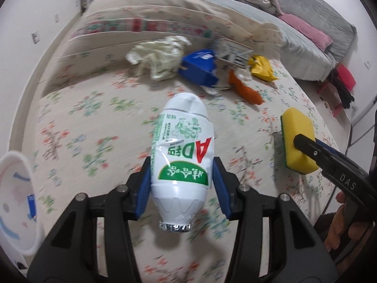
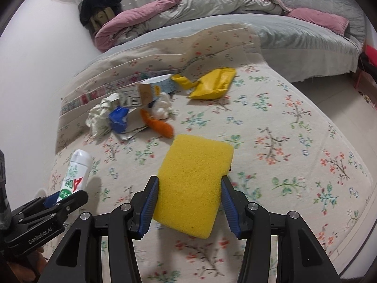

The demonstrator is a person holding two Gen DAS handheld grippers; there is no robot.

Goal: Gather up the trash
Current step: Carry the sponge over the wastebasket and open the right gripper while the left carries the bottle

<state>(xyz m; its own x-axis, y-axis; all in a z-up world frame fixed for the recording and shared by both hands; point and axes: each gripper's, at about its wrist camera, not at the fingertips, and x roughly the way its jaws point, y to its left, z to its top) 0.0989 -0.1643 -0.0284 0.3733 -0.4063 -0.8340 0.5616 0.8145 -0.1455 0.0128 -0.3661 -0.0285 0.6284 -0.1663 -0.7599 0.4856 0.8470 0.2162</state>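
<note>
We are carrying a light, slick bottle (image 1: 181, 155) above the bed (image 1: 99, 127), the left gripper (image 1: 182, 179) clenching its stiff waist; the right gripper (image 2: 189, 198) is squeezing a soft sponge (image 2: 192, 188). Wrappers (image 1: 157, 56), a blue box (image 1: 200, 67) and a yellow packet (image 1: 260, 67) are lying beyond, obstructing nothing.

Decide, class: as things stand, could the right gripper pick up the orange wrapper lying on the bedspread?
Probably not yet. The right gripper is already shut on the yellow sponge, so its jaws are full. Nothing lies across the way to the orange wrapper on the bedspread, so it could likely reach once the sponge is released.
</note>
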